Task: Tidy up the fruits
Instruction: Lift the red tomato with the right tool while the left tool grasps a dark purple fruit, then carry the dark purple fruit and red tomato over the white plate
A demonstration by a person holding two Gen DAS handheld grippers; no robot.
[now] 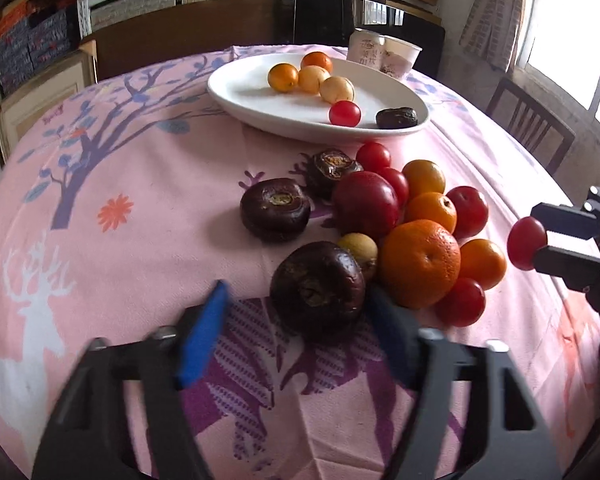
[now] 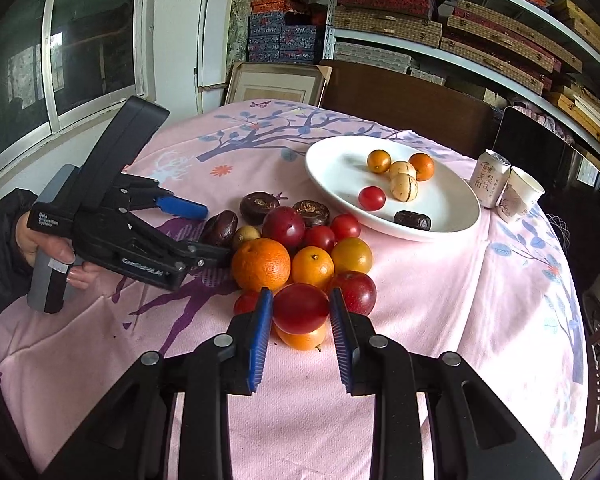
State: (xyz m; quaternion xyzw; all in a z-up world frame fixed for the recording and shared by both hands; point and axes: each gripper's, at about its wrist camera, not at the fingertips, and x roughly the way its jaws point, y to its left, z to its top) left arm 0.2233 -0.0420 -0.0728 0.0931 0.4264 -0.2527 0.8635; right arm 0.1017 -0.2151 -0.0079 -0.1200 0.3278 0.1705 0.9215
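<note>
A pile of fruit lies on the pink tablecloth: a big orange [image 1: 420,264] [image 2: 261,264], small oranges, red plums, cherry tomatoes and dark brown water chestnuts. My left gripper [image 1: 296,320] [image 2: 216,232] is open around the nearest dark water chestnut [image 1: 318,282] [image 2: 219,229], jaws on either side. My right gripper [image 2: 300,312] [image 1: 540,242] is shut on a red cherry tomato [image 2: 300,307] [image 1: 527,243], held just above the pile's near edge. The white plate [image 1: 260,96] [image 2: 340,168] holds small oranges, two pale fruits, a cherry tomato and a dark date.
A drink can [image 2: 493,178] [image 1: 364,46] and paper cup [image 2: 520,194] [image 1: 400,56] stand beside the plate at the far table edge. Chairs [image 1: 528,124] stand around the table. Shelves of boxes [image 2: 420,8] line the wall.
</note>
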